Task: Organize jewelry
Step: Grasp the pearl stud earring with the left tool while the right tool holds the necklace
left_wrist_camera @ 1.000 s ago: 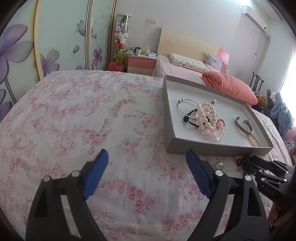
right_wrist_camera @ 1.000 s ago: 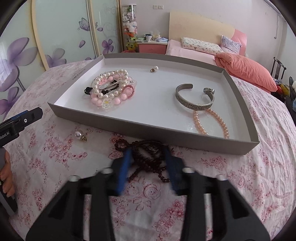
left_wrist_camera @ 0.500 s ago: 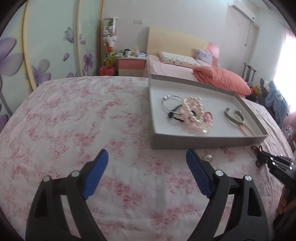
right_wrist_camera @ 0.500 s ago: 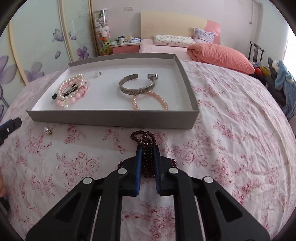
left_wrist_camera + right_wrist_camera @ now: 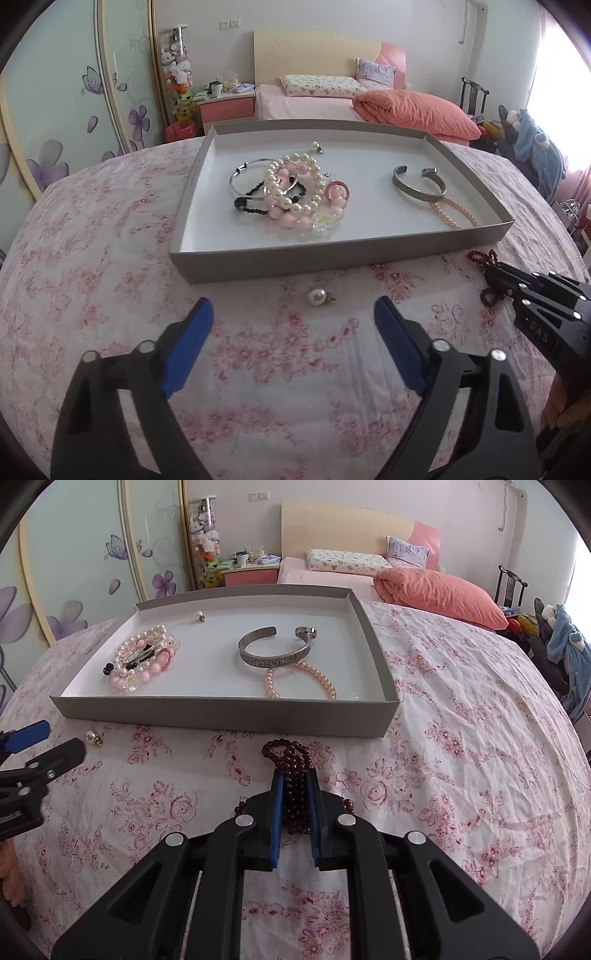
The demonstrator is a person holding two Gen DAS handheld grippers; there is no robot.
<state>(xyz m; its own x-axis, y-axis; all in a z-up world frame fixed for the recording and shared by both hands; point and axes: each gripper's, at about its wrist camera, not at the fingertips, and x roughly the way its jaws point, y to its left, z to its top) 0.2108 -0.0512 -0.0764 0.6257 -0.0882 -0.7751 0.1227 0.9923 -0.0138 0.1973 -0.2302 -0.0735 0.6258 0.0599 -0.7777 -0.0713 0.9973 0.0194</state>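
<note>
My right hand-held gripper point(image 5: 294, 801) is clenched on the dark red bead strand point(image 5: 291, 764), just in front of the grey tray point(image 5: 221, 710) on the floral bedspread point(image 5: 461, 738). My left hand-held gripper point(image 5: 293, 328) is released; its jaws just narrowed slightly with nothing between them. The pearl earring point(image 5: 318, 296) lies ahead of it, just before the tray's front wall. In the tray: the pearl bracelet pile point(image 5: 295, 195), silver cuff point(image 5: 275, 653), peach pearl strand point(image 5: 299, 681). "DAS" reads on the right gripper's side.
</note>
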